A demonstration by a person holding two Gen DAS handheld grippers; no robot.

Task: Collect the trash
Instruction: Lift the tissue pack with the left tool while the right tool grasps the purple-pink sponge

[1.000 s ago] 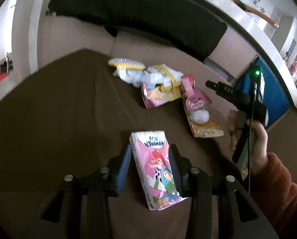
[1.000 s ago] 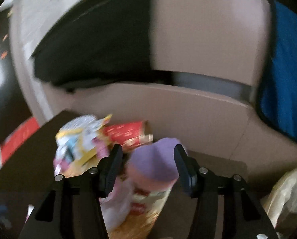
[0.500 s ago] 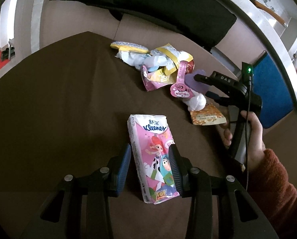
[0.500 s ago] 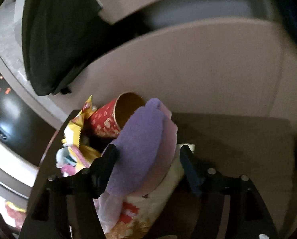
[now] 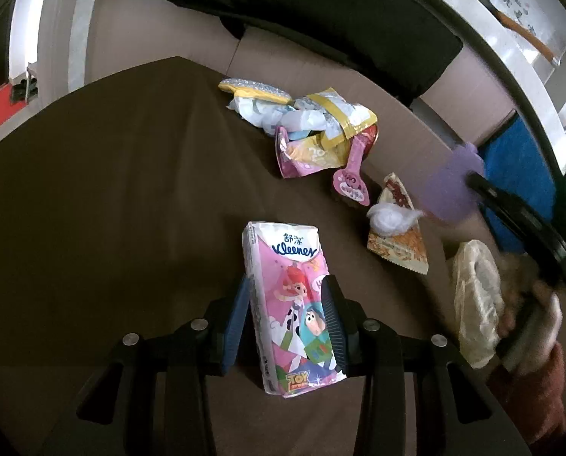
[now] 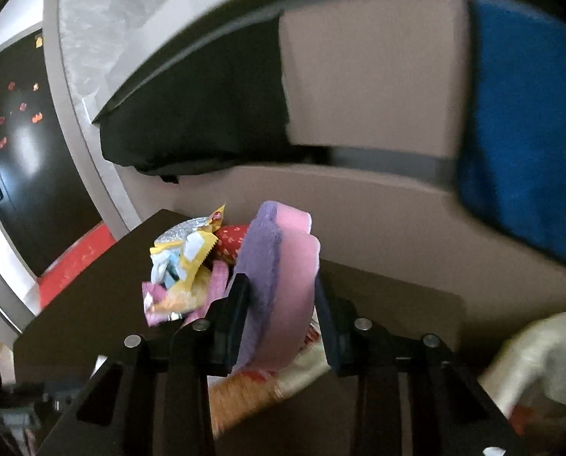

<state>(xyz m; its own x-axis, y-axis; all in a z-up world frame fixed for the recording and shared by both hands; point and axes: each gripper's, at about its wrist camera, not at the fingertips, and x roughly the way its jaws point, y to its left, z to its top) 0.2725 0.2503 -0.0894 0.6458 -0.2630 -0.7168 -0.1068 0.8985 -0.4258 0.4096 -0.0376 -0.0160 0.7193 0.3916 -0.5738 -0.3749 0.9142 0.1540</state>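
A pink Kleenex tissue pack [image 5: 294, 254] lies lengthwise between the fingers of my left gripper [image 5: 286, 285], whose pads press on its two long sides, just over the dark brown table [image 5: 112, 190]. My right gripper [image 6: 279, 283] has its jaws closing on a purple and pink sponge [image 6: 279, 243], which stands on edge between the pads. In the left wrist view that sponge [image 5: 448, 190] hangs above the table's right edge. Behind it a heap of crumpled wrappers [image 5: 321, 129] lies on the table.
A white wad [image 5: 389, 218] rests on an orange wrapper [image 5: 400, 250] by the right edge, beside a pink spoon-shaped piece [image 5: 351, 182]. A pale plastic bag [image 5: 476, 296] hangs right of the table. A red paper cup [image 6: 231, 237] lies in the heap. Beyond are a beige sofa, black cushion [image 6: 199, 129] and blue cushion [image 6: 522, 121].
My right gripper has come up and away to the right of the heap with the sponge, and its jaws have narrowed on it. The left gripper keeps the tissue pack almost still.
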